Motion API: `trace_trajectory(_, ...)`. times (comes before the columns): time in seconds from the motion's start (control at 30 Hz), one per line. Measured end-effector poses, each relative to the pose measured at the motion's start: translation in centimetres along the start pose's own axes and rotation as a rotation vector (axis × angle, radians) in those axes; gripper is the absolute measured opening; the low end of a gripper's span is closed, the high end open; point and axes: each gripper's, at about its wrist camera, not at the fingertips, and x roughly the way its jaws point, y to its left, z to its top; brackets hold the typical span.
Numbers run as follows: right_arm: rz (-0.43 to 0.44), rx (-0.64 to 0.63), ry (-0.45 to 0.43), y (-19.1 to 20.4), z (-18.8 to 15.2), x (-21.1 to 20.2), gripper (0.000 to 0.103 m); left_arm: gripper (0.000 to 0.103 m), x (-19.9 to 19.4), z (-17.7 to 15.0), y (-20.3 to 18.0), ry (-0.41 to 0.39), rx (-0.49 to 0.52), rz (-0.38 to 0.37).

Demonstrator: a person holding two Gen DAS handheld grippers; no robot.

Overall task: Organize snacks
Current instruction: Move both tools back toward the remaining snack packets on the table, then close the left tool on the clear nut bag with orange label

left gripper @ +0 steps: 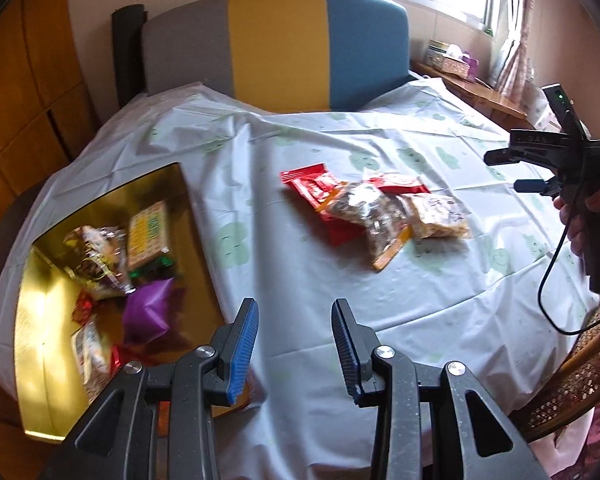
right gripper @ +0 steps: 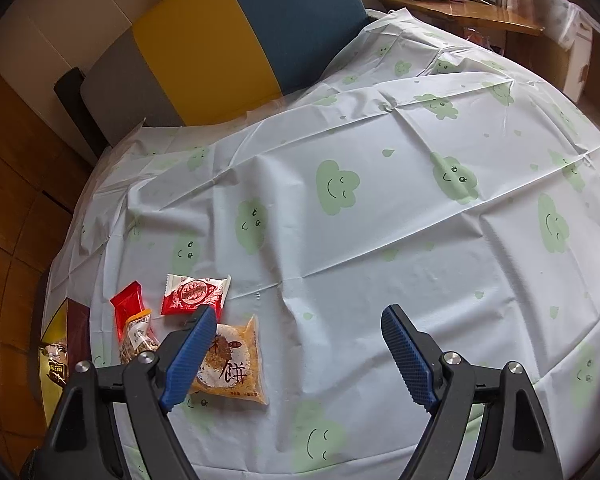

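Observation:
A gold box (left gripper: 32, 320) at the table's left holds several snacks, among them a purple packet (left gripper: 148, 308) and a green-yellow packet (left gripper: 148, 232). My left gripper (left gripper: 295, 308) hovers beside the box's right rim, open by a narrow gap, with nothing between its blue pads. Mid-table lies a loose pile: a red packet (left gripper: 312, 190), a clear nut bag (left gripper: 368, 212), a red-white packet (left gripper: 396, 182) and a yellow cake packet (left gripper: 440, 216). My right gripper (right gripper: 300, 312) stands wide open and empty, its left finger over the cake packet (right gripper: 236, 364). The red-white packet (right gripper: 194, 294) lies just beyond that finger.
A white tablecloth (right gripper: 380, 240) with green clouds covers the round table. Behind it stands a grey, yellow and blue chair back (left gripper: 276, 40). A wooden shelf (right gripper: 480, 16) with a tissue box is at the far right. A wicker chair (left gripper: 580, 380) and a black cable sit near the right hand.

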Motion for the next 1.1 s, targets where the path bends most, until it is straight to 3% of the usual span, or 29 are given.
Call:
trace_trajectory(0.27,0.019,0.003,-0.011,0.0,0.1,-0.4,0.085,0.04,1.7,2.1,-2.5,0.03,0.04,-0.06)
trace_trajectory(0.37,0.028,0.011,-0.015,-0.1,0.2,-0.6,0.086,0.061,2.7,3.1,-3.2,0.051,0.026,-0.108)
trace_trajectory(0.67,0.052,0.007,-0.017,0.2,0.3,-0.6,0.086,0.063,7.3,6.5,-4.7,0.121,-0.096,-0.162)
trace_trajectory(0.8,0.064,0.014,-0.015,0.1,0.4,-0.6,0.086,0.064,9.2,8.0,-5.2,0.142,-0.159,-0.156)
trace_trajectory(1.1,0.088,0.014,-0.007,0.3,0.7,-0.4,0.086,0.078,13.4,9.6,-5.6,0.19,-0.245,-0.078)
